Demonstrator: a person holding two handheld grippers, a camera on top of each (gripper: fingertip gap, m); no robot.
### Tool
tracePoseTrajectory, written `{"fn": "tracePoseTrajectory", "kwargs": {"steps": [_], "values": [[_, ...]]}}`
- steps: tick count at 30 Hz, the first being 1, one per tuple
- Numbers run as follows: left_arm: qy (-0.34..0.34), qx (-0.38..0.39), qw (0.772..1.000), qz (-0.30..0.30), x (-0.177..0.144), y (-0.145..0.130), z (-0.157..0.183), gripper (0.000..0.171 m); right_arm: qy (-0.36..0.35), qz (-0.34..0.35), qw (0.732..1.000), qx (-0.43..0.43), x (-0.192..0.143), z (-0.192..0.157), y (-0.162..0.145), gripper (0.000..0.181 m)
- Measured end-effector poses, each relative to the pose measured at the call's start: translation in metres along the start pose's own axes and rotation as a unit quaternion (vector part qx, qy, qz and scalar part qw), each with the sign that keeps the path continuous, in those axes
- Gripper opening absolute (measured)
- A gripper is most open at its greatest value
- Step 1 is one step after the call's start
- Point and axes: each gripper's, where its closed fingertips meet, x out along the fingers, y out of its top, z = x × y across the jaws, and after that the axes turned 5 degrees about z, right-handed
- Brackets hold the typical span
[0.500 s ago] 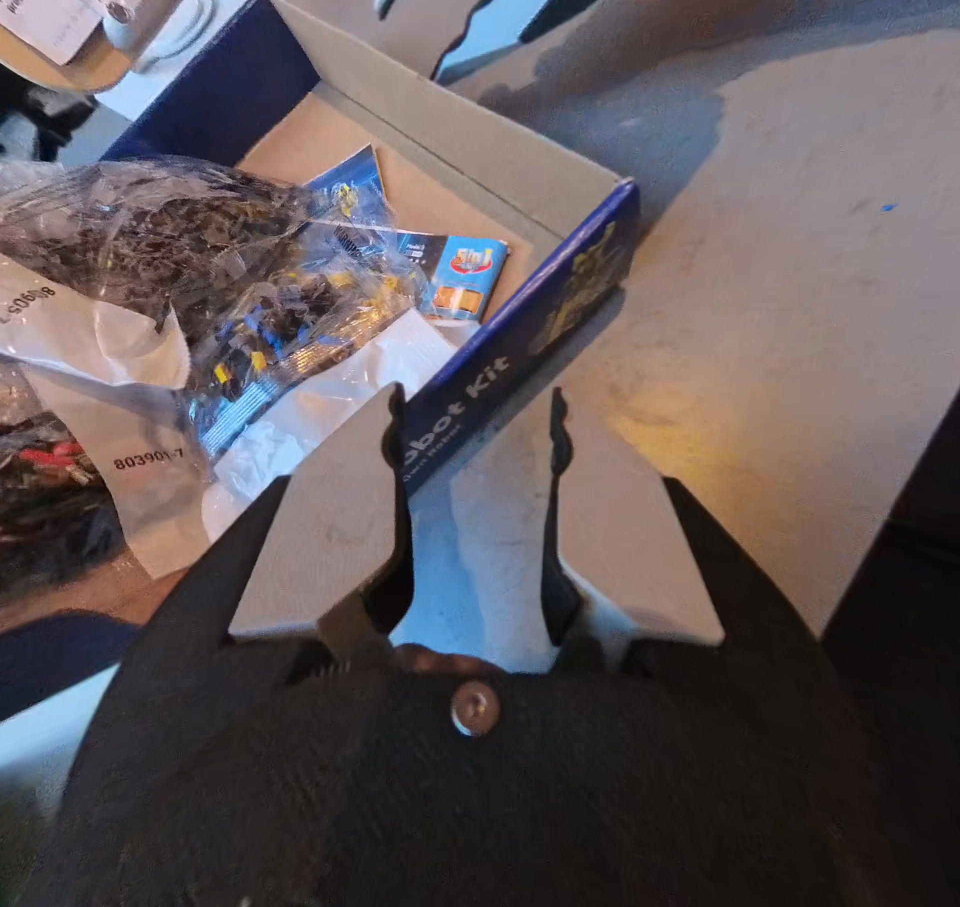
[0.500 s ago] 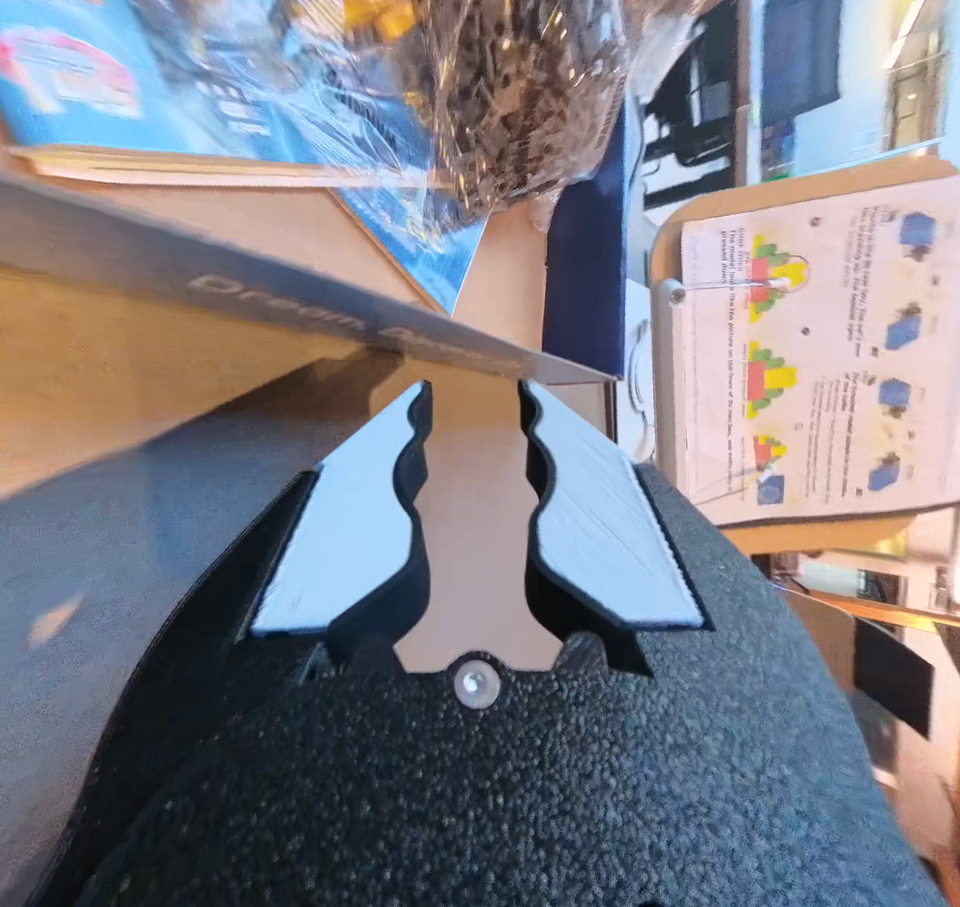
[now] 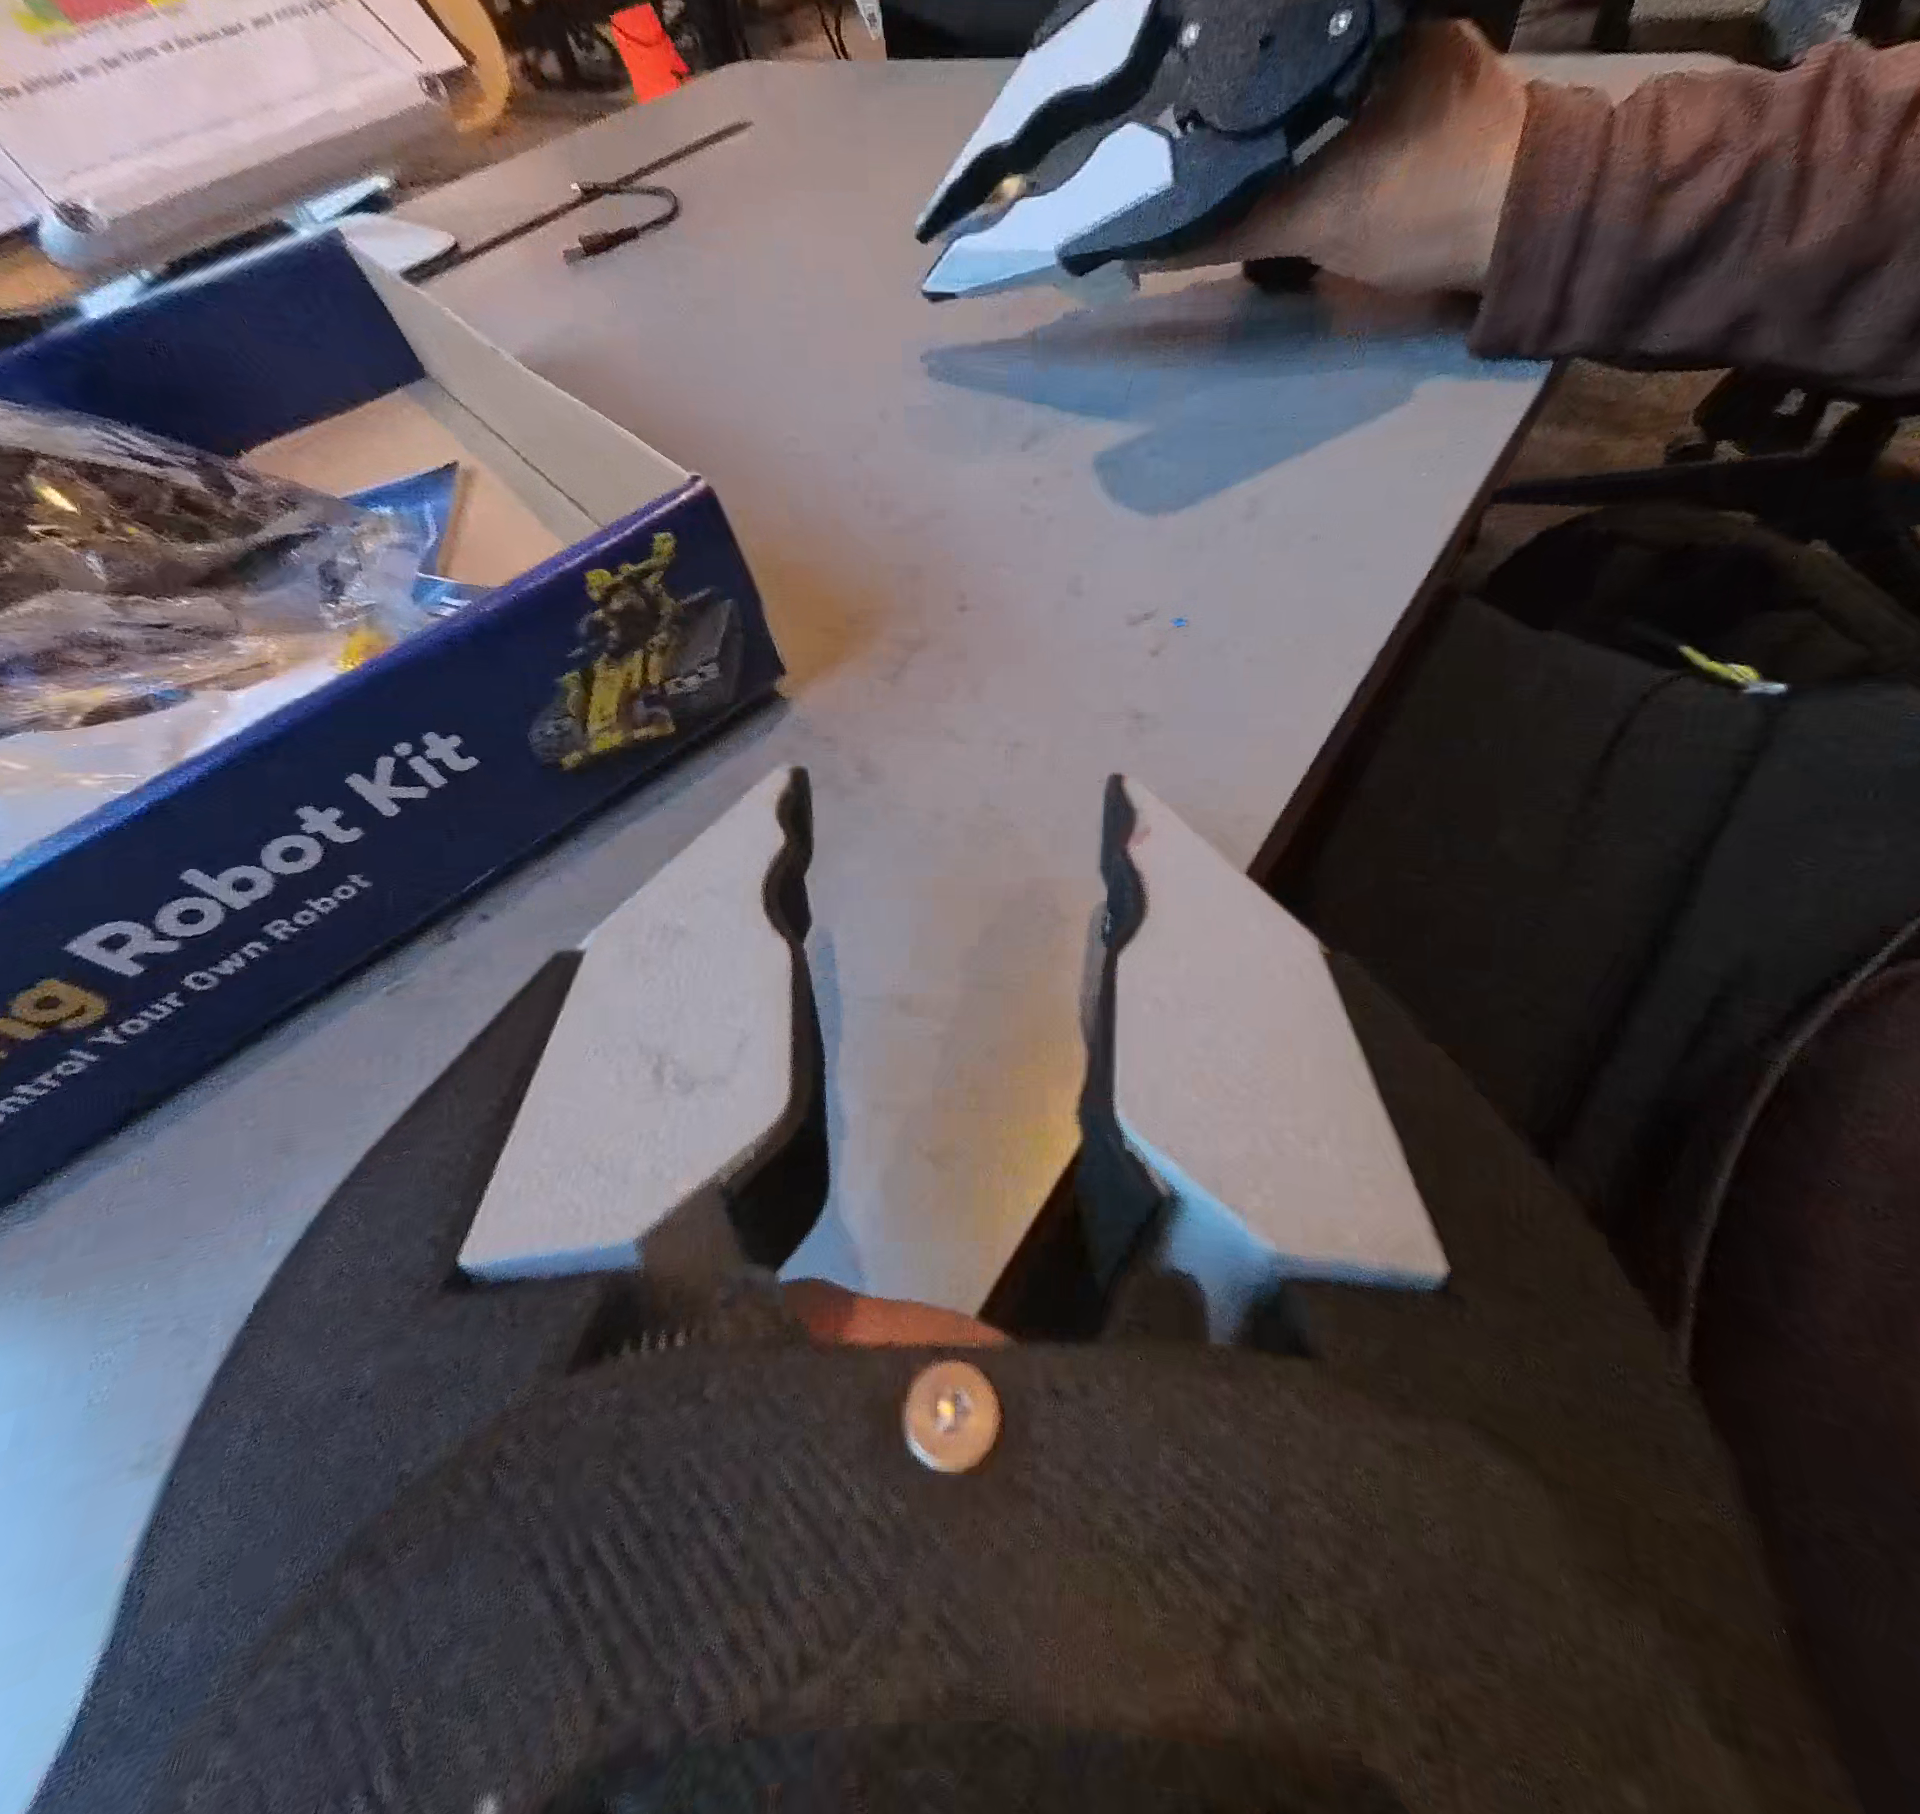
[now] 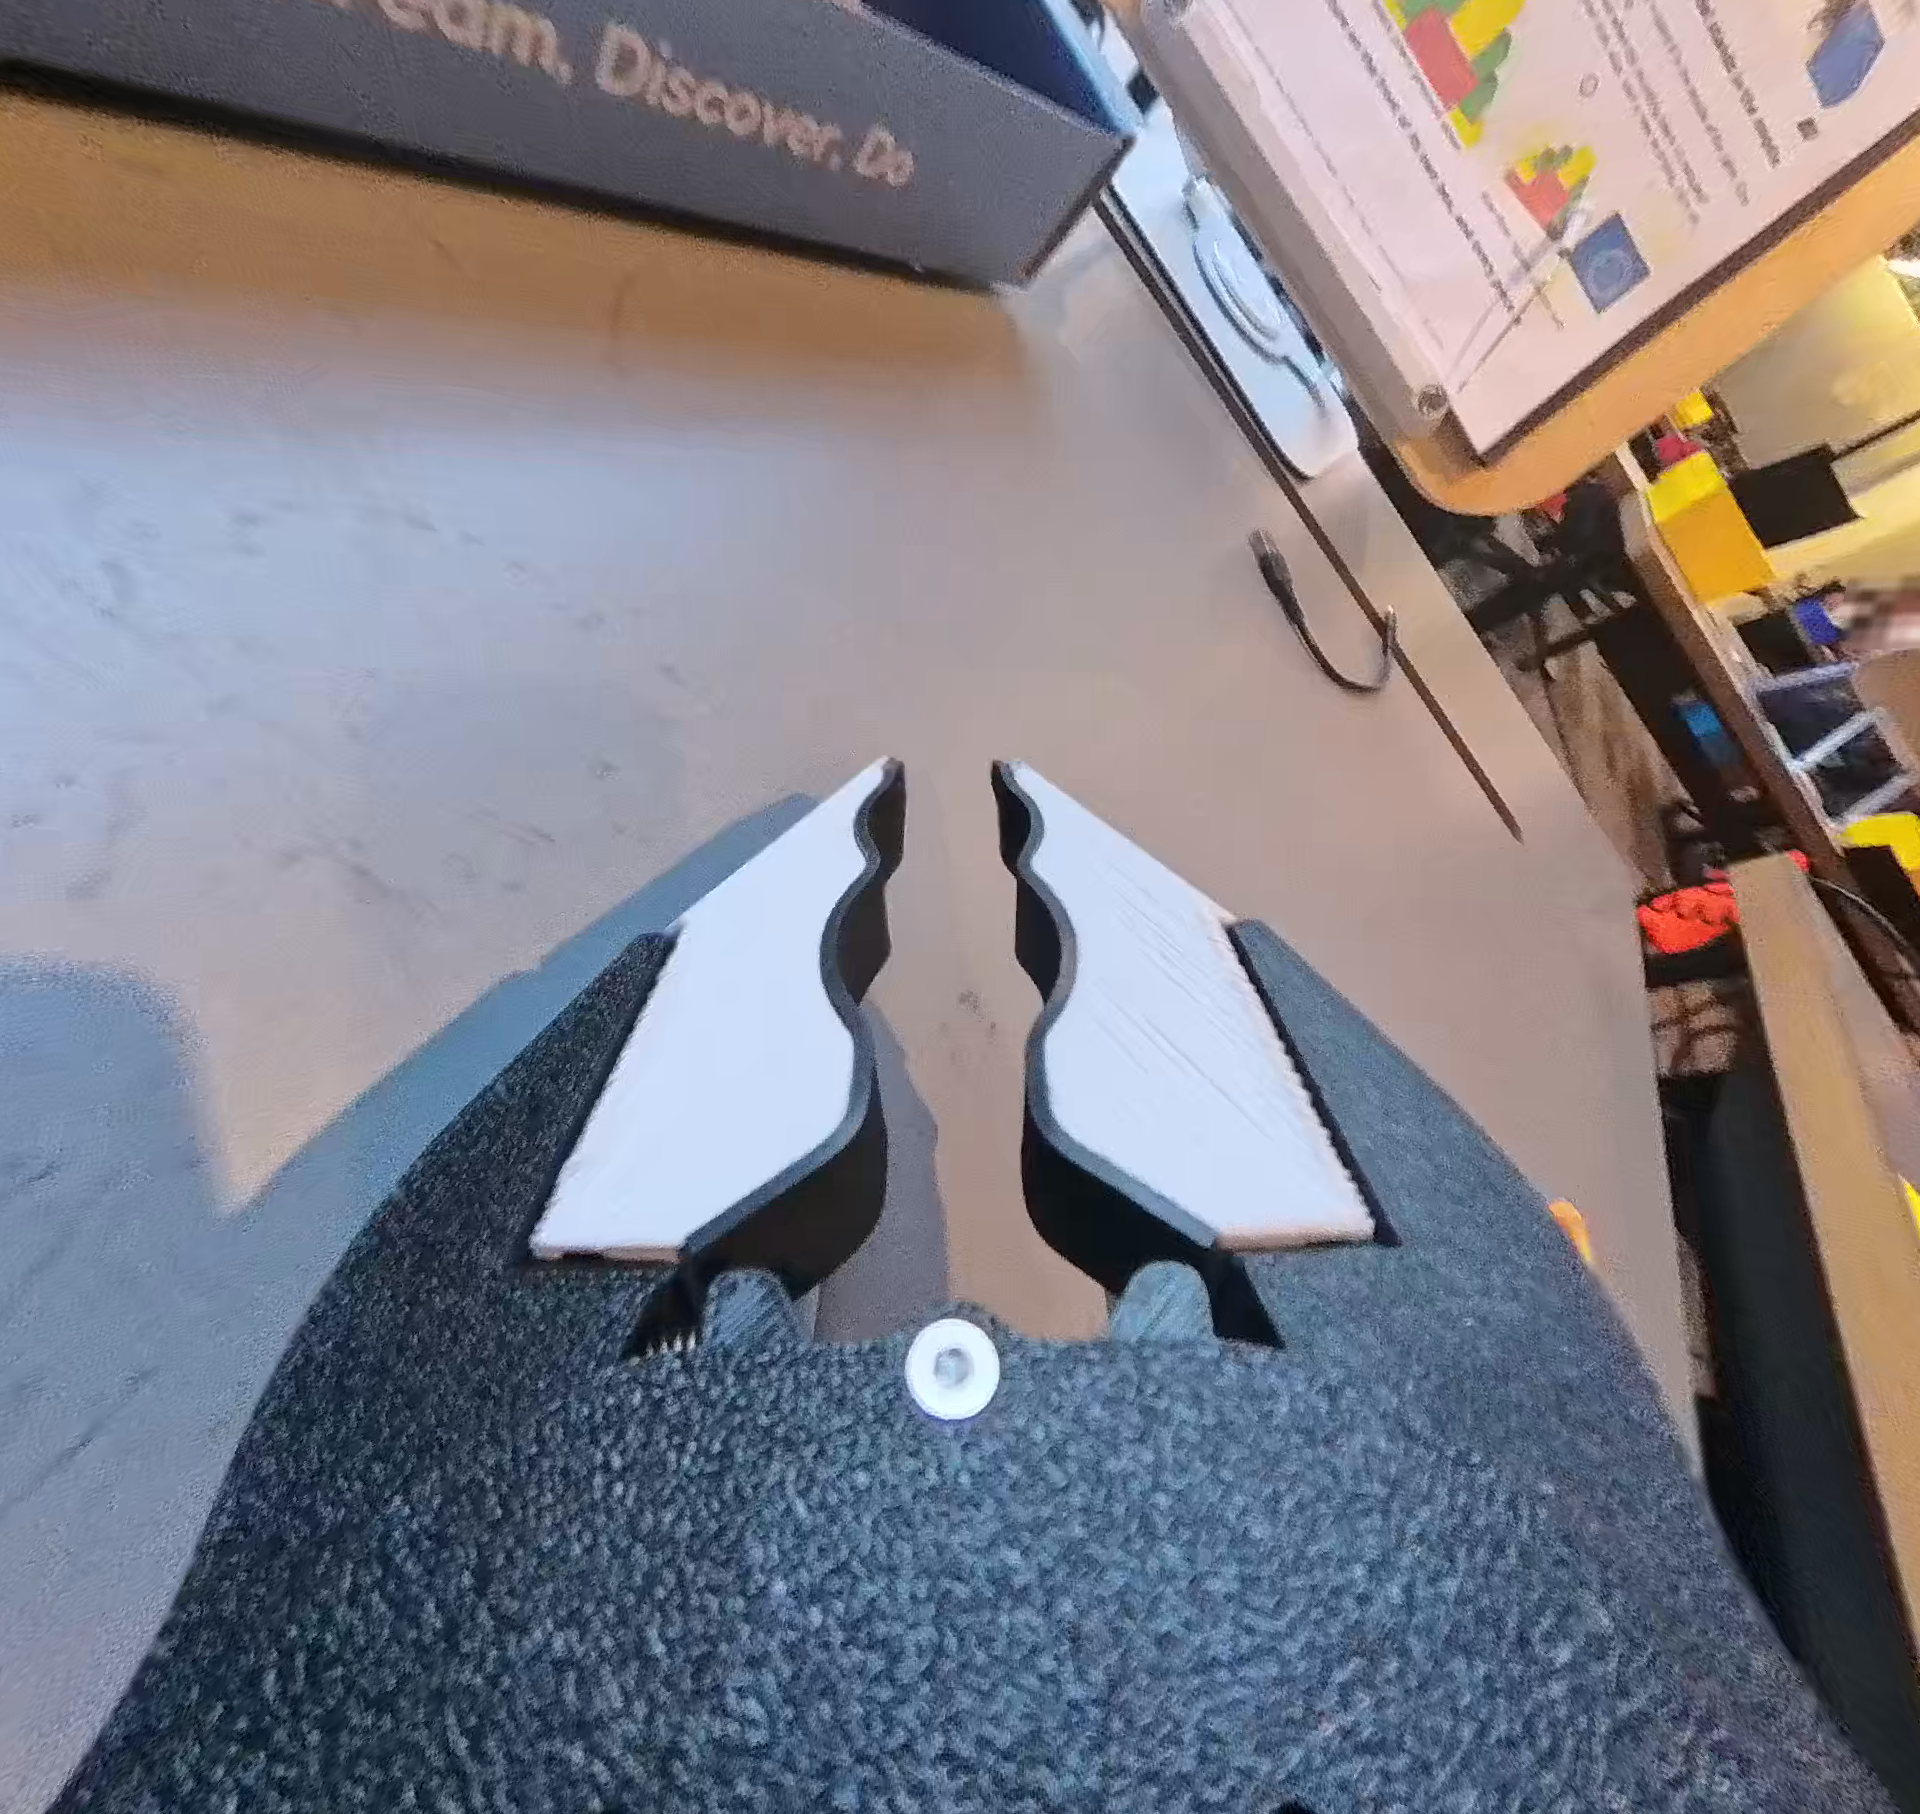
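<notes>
Both empty, the left hand-held gripper (image 3: pixel 951 793) is hovering wide open over the table (image 3: pixel 935 476) beside the blue box (image 3: pixel 343 777) at left, while the right hand-held gripper (image 4: pixel 948 777), slightly parted, is hanging at upper right.

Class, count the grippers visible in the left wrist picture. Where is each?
2. The left gripper fills the foreground over the table; the right gripper, held in a hand, hovers at the far edge.

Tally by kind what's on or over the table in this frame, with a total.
Grippers: 2 (left, right), both open and empty
Blue box: 1
Plastic bags in the box: count unclear
Black cable: 1
Total: 4, bags aside
</notes>
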Motion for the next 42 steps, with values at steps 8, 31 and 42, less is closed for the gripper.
{"fn": "tracePoseTrajectory", "kwargs": {"steps": [8, 31, 42], "values": [[0.039, 0.035, 0.998, -0.031, -0.024, 0.009, -0.014, 0.056, -0.038, -0.033, 0.997, -0.065, 0.003, 0.0, -0.01, 0.007], [0.449, -0.098, 0.875, -0.15, -0.299, -0.077, -0.255, 0.003, -0.061, 0.029, 0.997, 0.039, 0.01, 0.017, 0.02, 0.001], [0.365, -0.084, 0.916, -0.145, -0.334, -0.082, -0.214, 0.001, 0.337, 0.175, 0.925, -0.005, -0.043, -0.164, 0.209, 0.009]]}}
